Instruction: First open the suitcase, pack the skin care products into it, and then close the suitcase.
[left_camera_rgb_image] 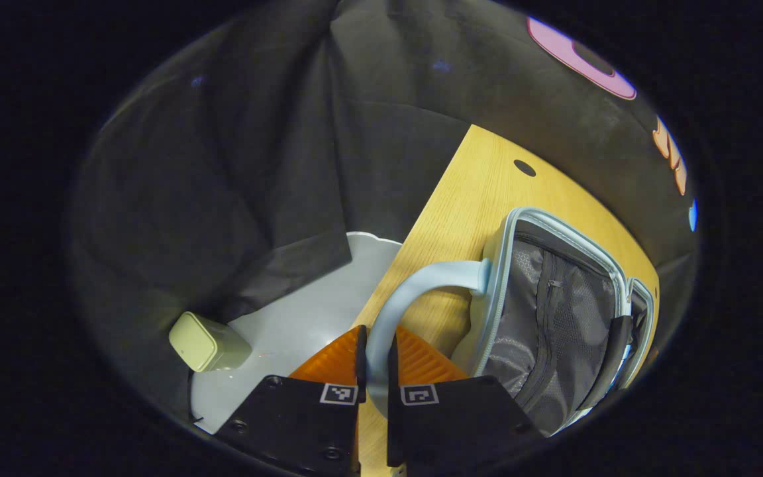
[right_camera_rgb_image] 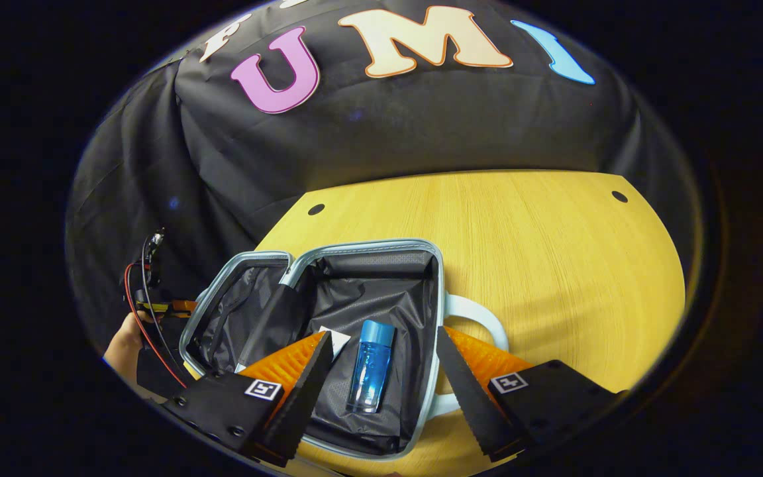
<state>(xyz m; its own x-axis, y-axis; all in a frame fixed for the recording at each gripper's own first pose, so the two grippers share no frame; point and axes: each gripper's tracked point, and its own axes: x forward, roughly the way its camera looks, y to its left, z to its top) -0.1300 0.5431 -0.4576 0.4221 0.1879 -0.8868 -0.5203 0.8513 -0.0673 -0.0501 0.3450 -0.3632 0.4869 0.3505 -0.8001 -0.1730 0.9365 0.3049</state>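
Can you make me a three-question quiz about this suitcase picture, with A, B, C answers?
1. Where is the blue bottle?
A. on the table
B. inside the suitcase
C. on the floor

2. What colour is the suitcase handle?
A. light blue
B. red
C. green

3. What is the left gripper doing?
A. hanging open
B. shut on the bottle
C. shut on the handle

Answers: 1 B, the bottle lies on the dark lining. 2 A, the handle is pale blue like the rim. 3 C, both fingers press on the handle in the left gripper view.
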